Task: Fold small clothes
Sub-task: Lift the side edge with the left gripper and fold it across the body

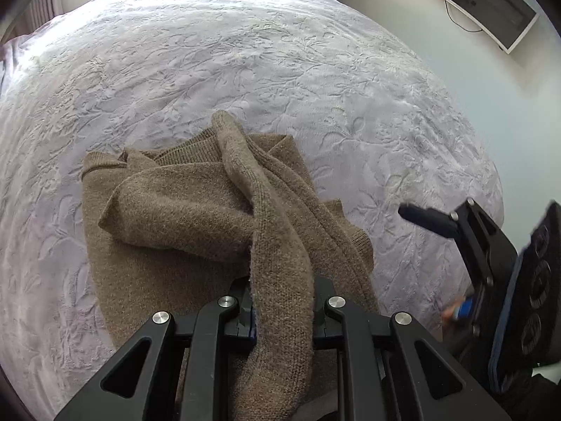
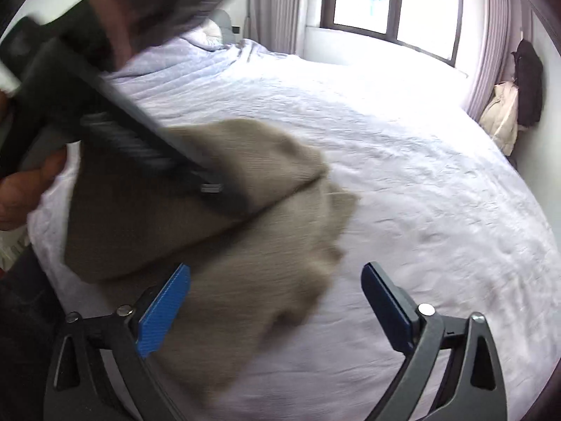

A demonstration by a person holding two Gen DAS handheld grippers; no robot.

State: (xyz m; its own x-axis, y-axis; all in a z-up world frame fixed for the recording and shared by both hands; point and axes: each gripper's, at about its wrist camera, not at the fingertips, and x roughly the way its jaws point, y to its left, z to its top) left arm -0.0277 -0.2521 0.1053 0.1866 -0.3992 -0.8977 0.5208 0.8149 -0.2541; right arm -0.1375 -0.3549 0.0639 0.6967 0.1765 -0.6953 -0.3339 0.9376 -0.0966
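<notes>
A brown knitted sweater (image 1: 182, 217) lies bunched on the bed. My left gripper (image 1: 280, 301) is shut on a sleeve of the sweater (image 1: 277, 245), which runs up from the jaws over the body of the garment. In the right wrist view the sweater (image 2: 245, 266) is blurred and the left gripper (image 2: 210, 186) reaches into it from the upper left. My right gripper (image 2: 277, 301) is open and empty, its blue pads (image 2: 164, 308) apart, just above the sweater's near edge. It also shows at the right of the left wrist view (image 1: 491, 245).
The bed has a pale lilac embossed cover (image 1: 245, 63). A window (image 2: 392, 0) and curtains stand behind it. Bags (image 2: 505, 119) rest on the floor at the far right. A wall-mounted screen (image 1: 484, 3) shows at the upper right.
</notes>
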